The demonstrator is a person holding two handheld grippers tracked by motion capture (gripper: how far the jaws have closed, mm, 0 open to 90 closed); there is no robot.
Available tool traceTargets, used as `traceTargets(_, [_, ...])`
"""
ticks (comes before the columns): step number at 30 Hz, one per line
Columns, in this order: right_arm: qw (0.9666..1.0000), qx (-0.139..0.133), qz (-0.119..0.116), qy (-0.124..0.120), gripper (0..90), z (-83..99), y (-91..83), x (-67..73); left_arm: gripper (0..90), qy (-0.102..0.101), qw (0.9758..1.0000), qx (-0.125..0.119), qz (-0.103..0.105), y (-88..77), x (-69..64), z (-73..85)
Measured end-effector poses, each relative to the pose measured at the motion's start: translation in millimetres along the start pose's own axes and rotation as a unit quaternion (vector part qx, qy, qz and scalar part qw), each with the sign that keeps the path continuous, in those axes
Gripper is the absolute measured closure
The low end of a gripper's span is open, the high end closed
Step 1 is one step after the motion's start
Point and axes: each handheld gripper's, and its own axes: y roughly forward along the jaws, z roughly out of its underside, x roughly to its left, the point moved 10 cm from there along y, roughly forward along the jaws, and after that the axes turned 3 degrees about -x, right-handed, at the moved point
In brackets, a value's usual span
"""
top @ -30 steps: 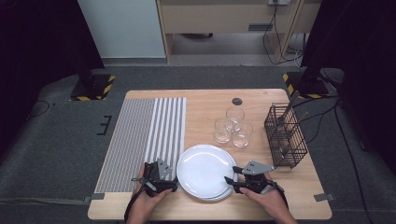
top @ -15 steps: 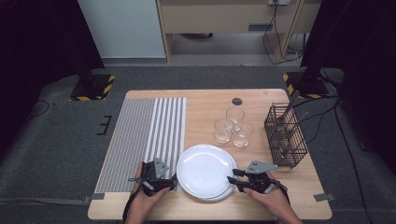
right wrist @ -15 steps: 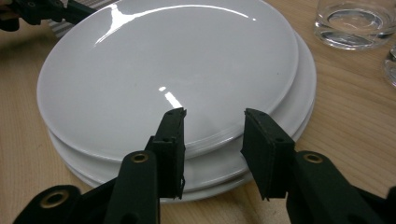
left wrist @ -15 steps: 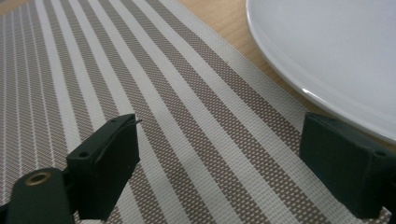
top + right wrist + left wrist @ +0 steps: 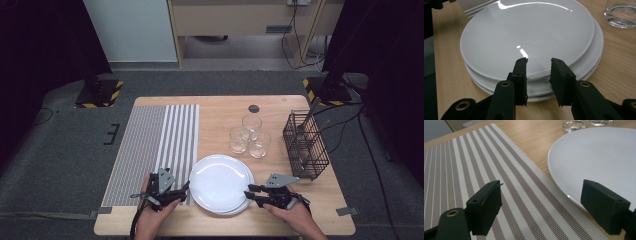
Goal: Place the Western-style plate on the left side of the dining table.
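White plates (image 5: pixel 221 183): a stack of three by the look of the right gripper view, at the near middle of the wooden table (image 5: pixel 220 107), its left rim just beside the striped placemat (image 5: pixel 160 145).
Right gripper (image 5: pixel 251 191): at the stack's near-right rim; its jaws have just been closing and now stand narrow, one on each side of a stretch of the top plate's (image 5: pixel 529 37) edge. They are side by side rather than above and below the rim, and I cannot see the pads pressing on it, so no grip yet.
Left gripper (image 5: pixel 183 189): at the stack's left rim, low over the placemat; its jaws stand wide apart and have just been narrowing a little, with the plate's edge (image 5: pixel 596 160) near one jaw and nothing clamped.
Glasses (image 5: pixel 248 136): three clear tumblers clustered just beyond the plates, untouched.
Wire basket (image 5: pixel 305 146): at the table's right edge, with what may be a utensil leaning inside.
Progress: early, as I judge it. Both grippers are in place at opposite rims, but the plates lie flat and stacked.
Left to do: take hold of the top plate, lift it clear and set it down, perhaps on the placemat.
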Motion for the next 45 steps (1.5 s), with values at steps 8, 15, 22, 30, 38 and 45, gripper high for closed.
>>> traceTargets(8, [0.9998,0.01,0.006,-0.018,68.6,3.6,-1.6,-3.5,16.2,0.014,0.9997,-0.006,0.02,3.6,-21.2,-6.9])
traceTargets(15, [0.9996,0.011,0.015,-0.024,66.3,3.1,2.4,-3.4,15.0,0.016,0.9998,-0.002,0.012,18.2,-24.7,-7.1])
traceTargets(22, [0.9993,0.014,0.019,-0.03,65.1,1.7,4.5,-3.4,12.8,0.0,0.9999,0.008,0.01,34.5,-24.1,-4.8])
traceTargets(30, [0.9991,0.017,0.02,-0.034,64.7,-0.3,11.0,2.4,12.3,-0.024,0.9994,0.016,0.02,41.0,-21.2,-0.4])
traceTargets(38, [0.9987,0.016,0.029,-0.038,64.7,-1.9,14.8,3.7,14.0,-0.045,0.9975,0.034,0.043,46.5,-23.5,7.9])
traceTargets(45, [0.9985,0.014,0.033,-0.041,64.5,-3.2,17.9,4.3,18.4,-0.065,0.9955,0.034,0.06,47.8,-22.1,8.7])
